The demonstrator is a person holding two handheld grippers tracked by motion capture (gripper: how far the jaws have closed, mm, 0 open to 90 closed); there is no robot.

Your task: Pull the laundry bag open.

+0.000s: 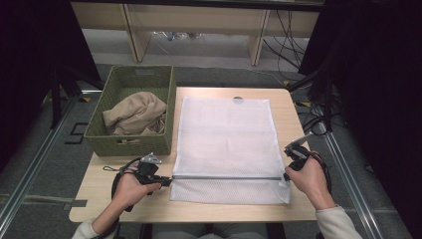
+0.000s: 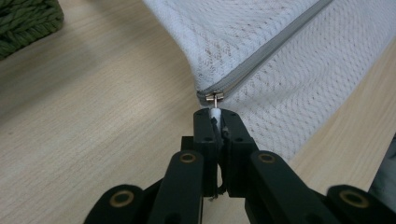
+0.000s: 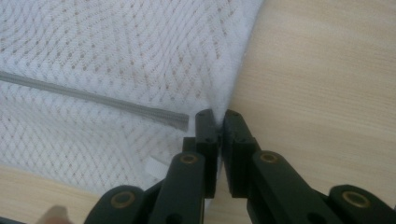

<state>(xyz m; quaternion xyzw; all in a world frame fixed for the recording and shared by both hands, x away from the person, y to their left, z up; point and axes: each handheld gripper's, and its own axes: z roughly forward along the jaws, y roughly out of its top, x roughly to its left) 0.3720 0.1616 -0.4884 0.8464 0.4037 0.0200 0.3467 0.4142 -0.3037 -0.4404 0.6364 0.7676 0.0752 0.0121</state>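
Down near the table's front edge, both hands reach in. Left gripper is pinched shut on the zip pull at the bag's left end. Right gripper is pinched shut on the white mesh bag's right edge, by the zip's other end. Bag lies flat mid-table. Farther back, at left, a green basket w/ tan cloth.

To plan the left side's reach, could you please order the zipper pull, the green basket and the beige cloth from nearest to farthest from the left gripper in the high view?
From the left gripper:
1. Zipper pull, between its jaws.
2. Green basket, just behind it.
3. Beige cloth, farther back, inside the basket.
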